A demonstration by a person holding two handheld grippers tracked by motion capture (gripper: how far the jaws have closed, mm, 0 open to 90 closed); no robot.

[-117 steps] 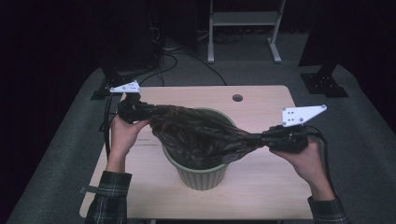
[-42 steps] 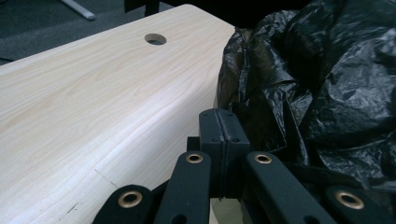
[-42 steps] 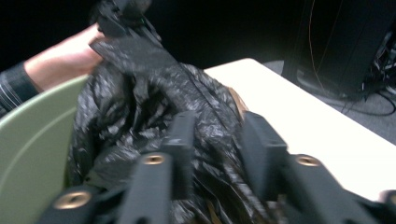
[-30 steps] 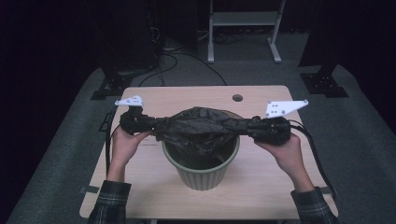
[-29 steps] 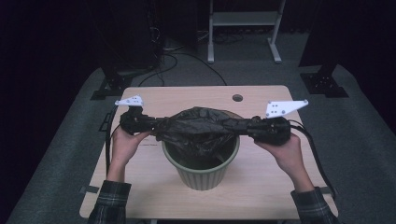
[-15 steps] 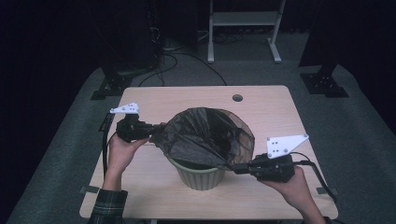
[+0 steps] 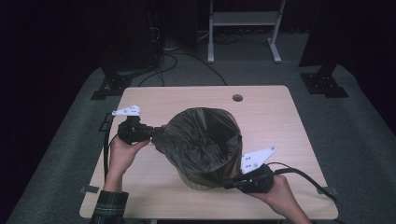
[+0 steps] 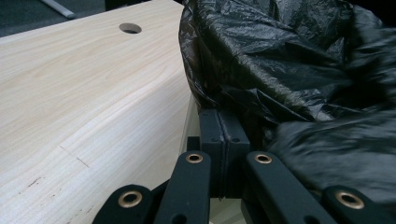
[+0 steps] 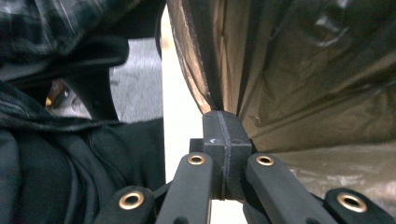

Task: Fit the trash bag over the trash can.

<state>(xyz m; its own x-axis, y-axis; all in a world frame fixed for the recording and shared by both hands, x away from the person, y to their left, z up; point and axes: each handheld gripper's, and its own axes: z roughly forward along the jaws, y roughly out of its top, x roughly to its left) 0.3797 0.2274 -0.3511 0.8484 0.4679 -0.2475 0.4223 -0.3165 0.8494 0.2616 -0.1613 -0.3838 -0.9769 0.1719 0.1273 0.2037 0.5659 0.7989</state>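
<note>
On the left of the high view, the left hand (image 7: 122, 154) holds the left gripper (image 7: 156, 134) near the table's (image 7: 280, 116) left edge, pointing right. Its jaws are pressed together on the left edge of the bag (image 7: 205, 140); in the left gripper view the two pads meet with black film pinched between them (image 8: 223, 140) and the bag (image 8: 289, 60) bulging up to the right, the table (image 8: 84, 93) and its hole (image 8: 130, 28) to the left.

The bag stands at the table's middle, its mouth spread wide and round, its sides draped down over a bin whose pale wall just shows at the bottom front (image 7: 198, 183). The hole (image 7: 237, 98) lies beyond it, near the far edge.

To the right, near the front edge, the right hand (image 7: 280, 196) holds the right gripper (image 7: 229, 184), pointing left at the bag's lower front. Its jaws are closed on the film too: the right gripper view shows them tight together (image 9: 223, 135) with brownish, stretched bag (image 9: 303, 70) rising from them, and a plaid sleeve (image 9: 46, 28) at the left.
</note>
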